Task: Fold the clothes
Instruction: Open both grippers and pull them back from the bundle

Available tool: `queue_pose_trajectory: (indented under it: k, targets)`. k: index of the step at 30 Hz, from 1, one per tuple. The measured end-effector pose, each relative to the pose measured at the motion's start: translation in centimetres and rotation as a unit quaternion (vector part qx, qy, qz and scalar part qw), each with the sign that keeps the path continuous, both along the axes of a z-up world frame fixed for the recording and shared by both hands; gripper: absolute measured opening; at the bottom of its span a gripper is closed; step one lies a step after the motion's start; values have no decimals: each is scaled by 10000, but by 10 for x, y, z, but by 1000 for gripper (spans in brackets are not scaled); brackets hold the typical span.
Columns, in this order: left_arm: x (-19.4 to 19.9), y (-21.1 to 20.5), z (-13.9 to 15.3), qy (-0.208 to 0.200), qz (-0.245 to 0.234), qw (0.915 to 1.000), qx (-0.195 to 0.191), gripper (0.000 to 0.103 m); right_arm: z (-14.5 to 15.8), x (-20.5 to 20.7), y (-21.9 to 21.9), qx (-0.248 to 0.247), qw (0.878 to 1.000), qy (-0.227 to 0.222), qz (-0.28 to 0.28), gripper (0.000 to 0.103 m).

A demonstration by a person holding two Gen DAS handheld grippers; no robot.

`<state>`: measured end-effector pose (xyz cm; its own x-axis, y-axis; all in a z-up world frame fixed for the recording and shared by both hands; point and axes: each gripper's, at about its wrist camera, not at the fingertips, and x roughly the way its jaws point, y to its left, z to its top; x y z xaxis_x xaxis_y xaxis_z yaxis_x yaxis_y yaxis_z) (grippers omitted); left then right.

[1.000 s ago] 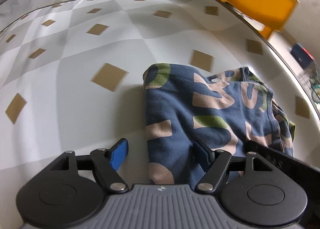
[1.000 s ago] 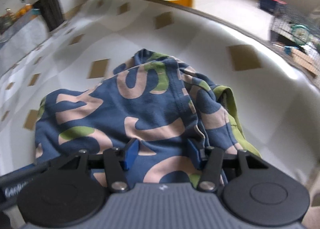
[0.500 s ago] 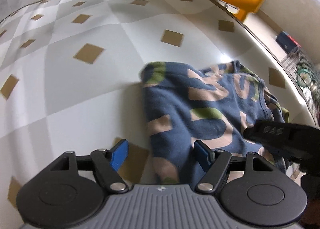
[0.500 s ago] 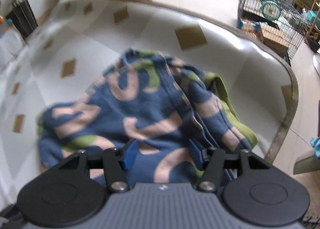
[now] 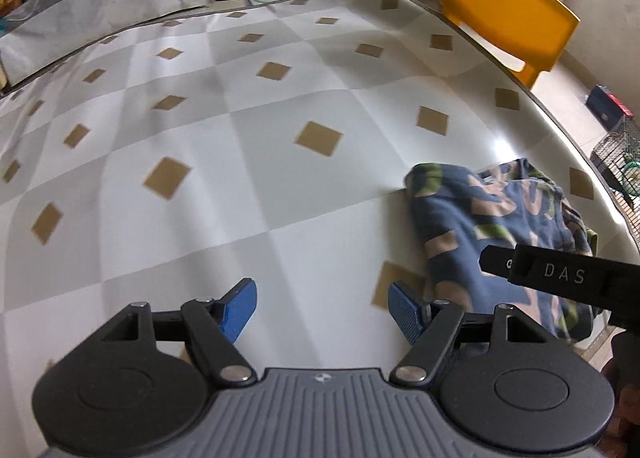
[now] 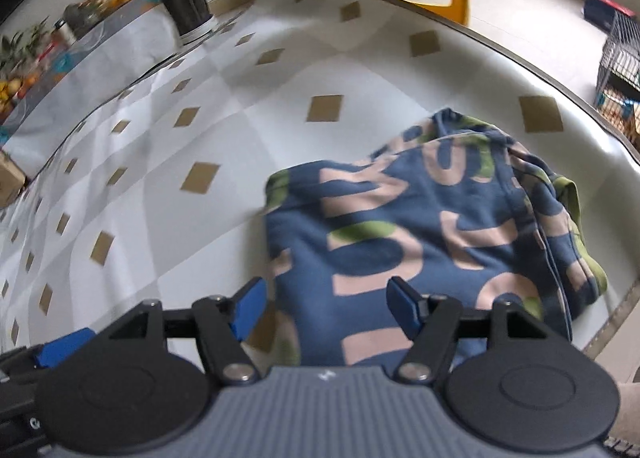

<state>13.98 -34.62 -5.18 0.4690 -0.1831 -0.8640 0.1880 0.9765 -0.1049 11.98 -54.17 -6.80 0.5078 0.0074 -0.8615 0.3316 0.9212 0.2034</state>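
We see the worktop (image 5: 248,146) first: a wide checked cloth with tan diamonds, mostly bare, with a yellow chair (image 5: 508,14) behind its far edge. No other clothes show on it in either view, so as far as we can tell there is only one piece to deal with.

That piece is the garment (image 6: 420,234), navy with pink and green lettering. It lies near the right-hand edge of the worktop as a compact, roughly squared bundle of several layers. From the left wrist view the garment (image 5: 492,242) sits off to the right of that camera, partly behind the black body of the other tool. We judge the folding as done or nearly done: the near and left edges look straight, but the right side is bunched, with a green lining edge peeking out. Whether that counts as finished is hard to say, since the picture is soft with blur there.

Left gripper (image 5: 320,308): fingers wide apart, nothing between them, over bare cloth beside the bundle.

Right gripper (image 6: 326,308): its jaws have just been opening and the fingers now stand wide, above the bundle's near edge and not pinching the fabric.

Possibly left to do: tidy that right side, or nothing.
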Motion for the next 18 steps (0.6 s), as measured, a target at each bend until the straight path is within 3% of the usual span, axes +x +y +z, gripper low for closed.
queue_pose_trajectory:
  k: [10,18]
  targets:
    - [-31,30,17,45,94,9998,187,72,21,-19,24,17,10000,54,10,70]
    - [-65,65,20,130,223,9990,356,78,36,-42,69,29,9988,-2,495,75]
